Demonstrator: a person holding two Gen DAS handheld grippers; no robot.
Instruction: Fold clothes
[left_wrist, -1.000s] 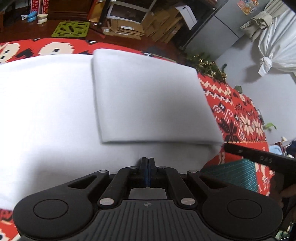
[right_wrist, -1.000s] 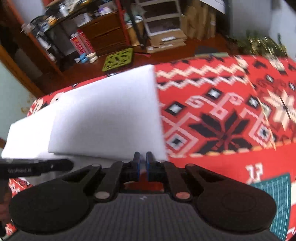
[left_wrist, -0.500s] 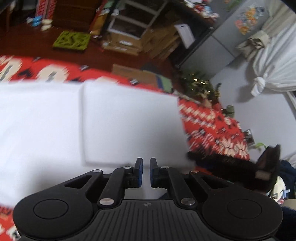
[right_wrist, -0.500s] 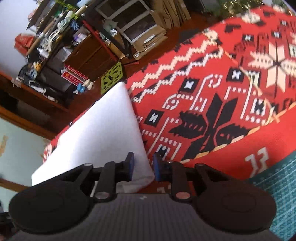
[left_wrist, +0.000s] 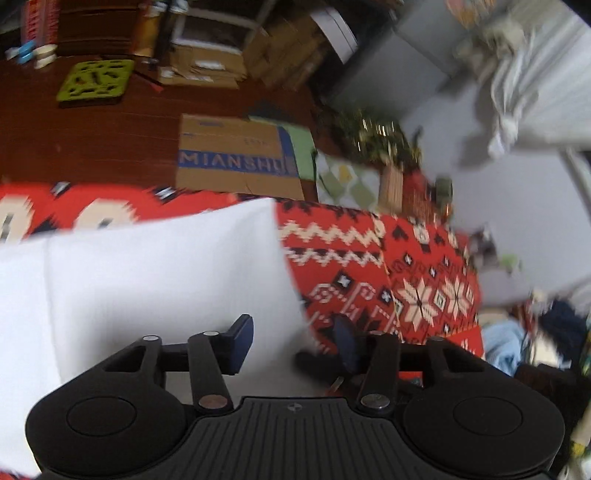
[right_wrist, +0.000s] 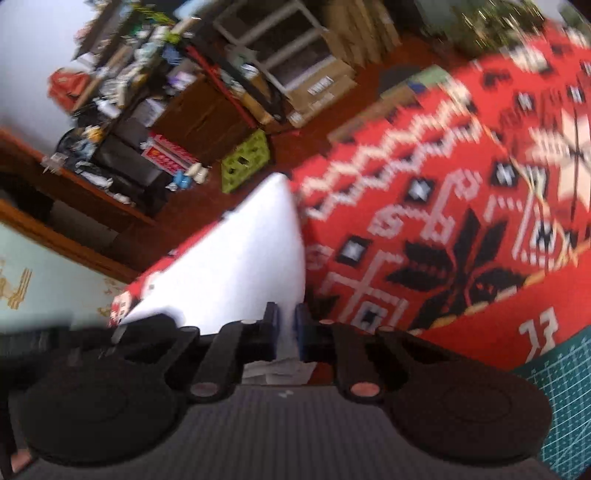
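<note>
The left claw (left_wrist: 291, 341) gapes wide over the folded white cloth (left_wrist: 166, 277); the right claw (right_wrist: 286, 328) stands narrow, pinching its near corner on the red patterned blanket (right_wrist: 443, 240); mid-fold, I'd judge; next needs a steady carry-over.

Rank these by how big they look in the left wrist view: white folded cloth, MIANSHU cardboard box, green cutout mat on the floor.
1. White folded cloth, by far the largest, though it lies nearest the camera.
2. MIANSHU cardboard box.
3. Green cutout mat, smallest as it looks, but farthest away, so true size is unsure.
</note>
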